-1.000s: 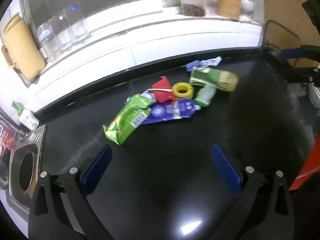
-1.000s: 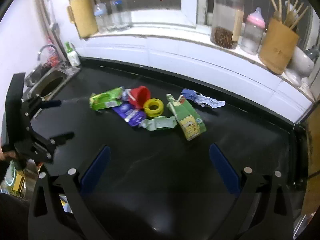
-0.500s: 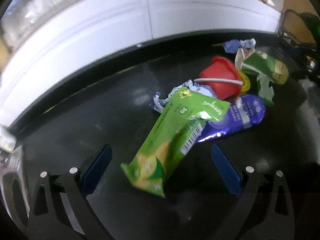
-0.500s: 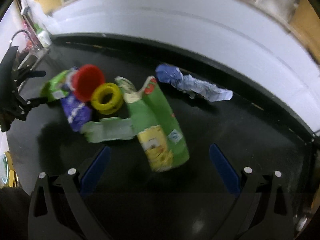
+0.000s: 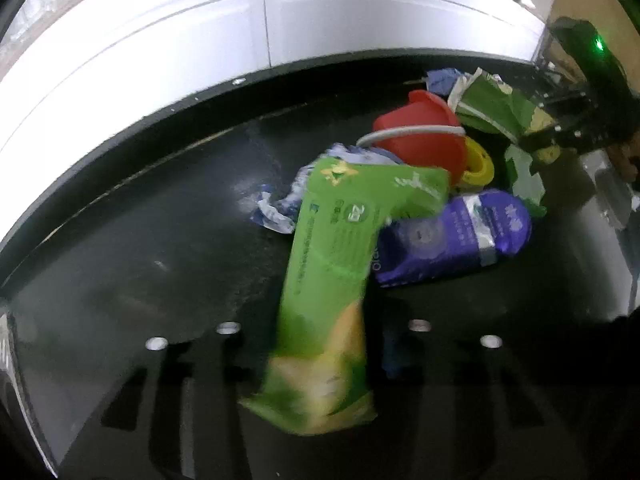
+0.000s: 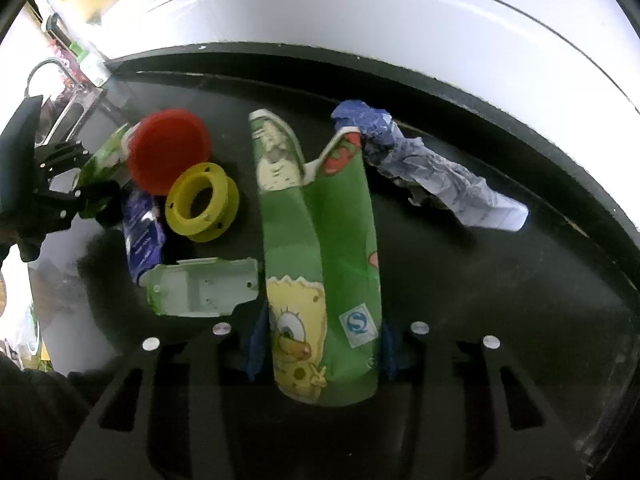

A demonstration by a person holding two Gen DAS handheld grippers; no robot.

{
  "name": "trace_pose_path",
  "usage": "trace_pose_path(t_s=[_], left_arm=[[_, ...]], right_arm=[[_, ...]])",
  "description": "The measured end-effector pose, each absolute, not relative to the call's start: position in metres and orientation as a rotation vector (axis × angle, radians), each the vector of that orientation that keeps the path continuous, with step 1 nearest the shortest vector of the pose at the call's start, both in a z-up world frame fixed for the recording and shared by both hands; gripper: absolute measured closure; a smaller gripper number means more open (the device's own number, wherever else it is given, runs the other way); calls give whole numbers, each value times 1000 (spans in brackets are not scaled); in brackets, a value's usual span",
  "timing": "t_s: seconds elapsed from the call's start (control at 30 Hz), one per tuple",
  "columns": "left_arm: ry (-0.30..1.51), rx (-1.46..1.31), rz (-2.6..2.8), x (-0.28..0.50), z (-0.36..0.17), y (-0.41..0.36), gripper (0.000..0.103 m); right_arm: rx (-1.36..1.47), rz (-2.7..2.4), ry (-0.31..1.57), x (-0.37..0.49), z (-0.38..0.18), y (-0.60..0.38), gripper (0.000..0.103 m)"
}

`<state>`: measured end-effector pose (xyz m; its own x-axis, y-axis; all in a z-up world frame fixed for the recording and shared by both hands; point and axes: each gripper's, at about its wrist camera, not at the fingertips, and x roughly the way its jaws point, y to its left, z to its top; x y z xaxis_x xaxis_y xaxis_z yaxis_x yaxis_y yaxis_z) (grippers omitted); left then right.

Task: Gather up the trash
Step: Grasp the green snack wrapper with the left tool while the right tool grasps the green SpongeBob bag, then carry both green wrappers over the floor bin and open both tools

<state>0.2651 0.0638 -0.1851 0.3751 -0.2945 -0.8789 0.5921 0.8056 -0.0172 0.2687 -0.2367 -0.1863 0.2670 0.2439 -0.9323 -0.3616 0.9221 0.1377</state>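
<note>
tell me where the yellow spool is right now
In the right wrist view the yellow spool lies on the black counter, left of centre, just below the red cup and left of the green cartoon bag.

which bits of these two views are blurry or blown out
Left wrist view: the near end of the green wrapper is smeared with motion blur, and the white tiled wall is washed out. Right wrist view: sharper, the cartoon packet reads clearly, though the wall glares white.
</note>
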Motion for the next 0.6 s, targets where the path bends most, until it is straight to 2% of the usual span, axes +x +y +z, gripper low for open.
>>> trace_pose_path(t_s=[0.27,0.6], left_arm=[[1016,270,-488,231,-148,64,68],[998,196,-345,136,-99,39,68]], right_arm=[[-93,381,1141,233,-143,-231,60],[-101,390,1041,149,-91,-220,60]])
